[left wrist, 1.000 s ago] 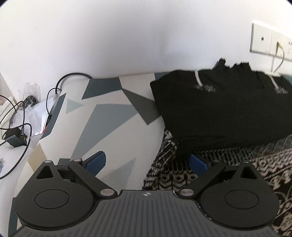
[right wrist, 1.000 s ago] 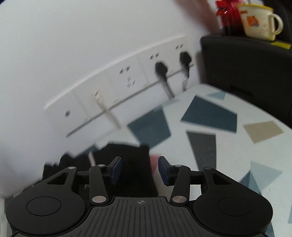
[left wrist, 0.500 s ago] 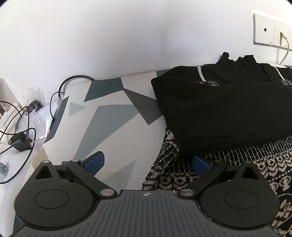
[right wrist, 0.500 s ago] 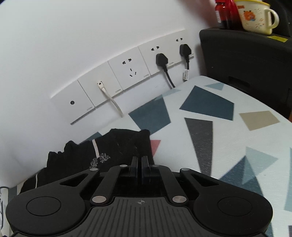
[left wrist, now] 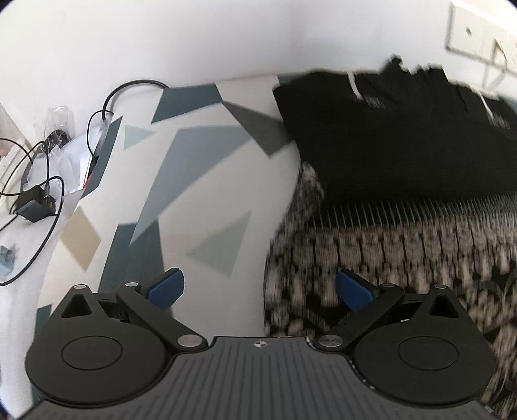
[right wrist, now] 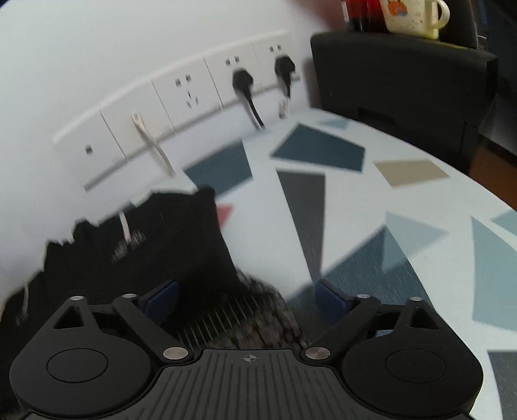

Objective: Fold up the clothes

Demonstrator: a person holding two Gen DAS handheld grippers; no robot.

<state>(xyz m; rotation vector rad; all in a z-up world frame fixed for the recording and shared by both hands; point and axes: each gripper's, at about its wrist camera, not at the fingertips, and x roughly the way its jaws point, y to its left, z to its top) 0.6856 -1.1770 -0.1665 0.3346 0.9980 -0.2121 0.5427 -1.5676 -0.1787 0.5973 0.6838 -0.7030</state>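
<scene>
A black knit garment (left wrist: 404, 142) with a black-and-white patterned lower part (left wrist: 387, 252) lies folded on the table against the wall. My left gripper (left wrist: 260, 287) is open over its left edge, one finger above bare table, the other above the pattern. My right gripper (right wrist: 247, 297) is open over the garment's right end (right wrist: 161, 245), where the black part and a bit of the patterned part (right wrist: 258, 310) show. Neither gripper holds cloth.
The table (left wrist: 194, 181) has a white top with grey and blue shapes (right wrist: 371, 226). Cables and a charger (left wrist: 35, 203) lie at its left end. Wall sockets with plugs (right wrist: 242, 80) sit behind. A black box (right wrist: 404, 84) with a mug (right wrist: 410, 13) stands right.
My right gripper was shut half a second ago and has opened wide above the garment's right end. My left gripper stayed open and drew back slightly along the left edge.
</scene>
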